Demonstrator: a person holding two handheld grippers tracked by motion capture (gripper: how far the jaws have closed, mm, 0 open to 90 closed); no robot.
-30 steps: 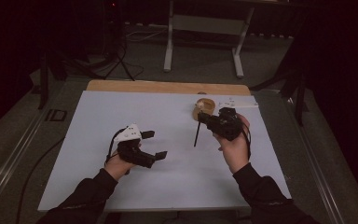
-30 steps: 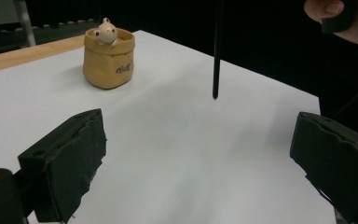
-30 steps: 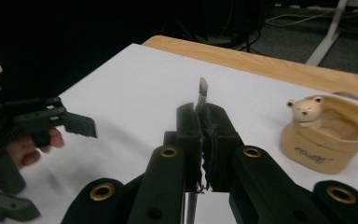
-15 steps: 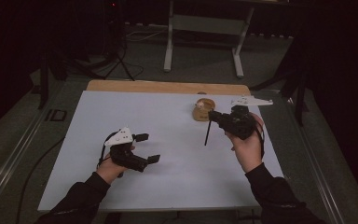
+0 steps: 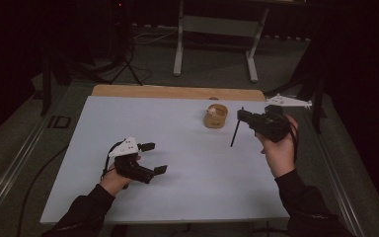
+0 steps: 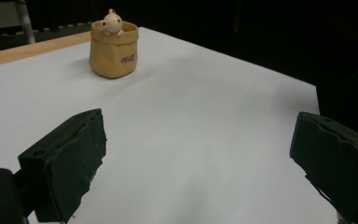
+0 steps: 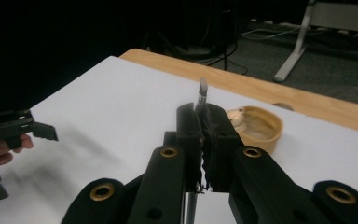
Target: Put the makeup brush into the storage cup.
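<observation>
A tan pot (image 5: 215, 116) with a small pale figure at its rim stands at the far right of the white table top (image 5: 187, 197). Just right of it, my right gripper (image 5: 241, 116) is shut on a thin dark brush (image 5: 235, 133) that hangs slanting down below the jaws. In the right gripper view the brush's grey tip (image 7: 202, 91) sticks up above the closed right gripper (image 7: 203, 135), with the pot (image 7: 258, 128) behind it. My left gripper (image 5: 154, 158) rests open near the front left. The left gripper (image 6: 200, 158) has nothing between its jaws; the pot (image 6: 114, 49) stands far off.
A wooden strip (image 5: 177, 92) runs along the table's far edge. Beyond it are a grey metal stand (image 5: 214, 29) and a dark tripod (image 5: 123, 54) on the floor. The left gripper (image 7: 23, 130) shows at the left of the right gripper view.
My right hand has moved right and a little up with the brush, away from the pot. The left hand has stayed nearly where it was.
</observation>
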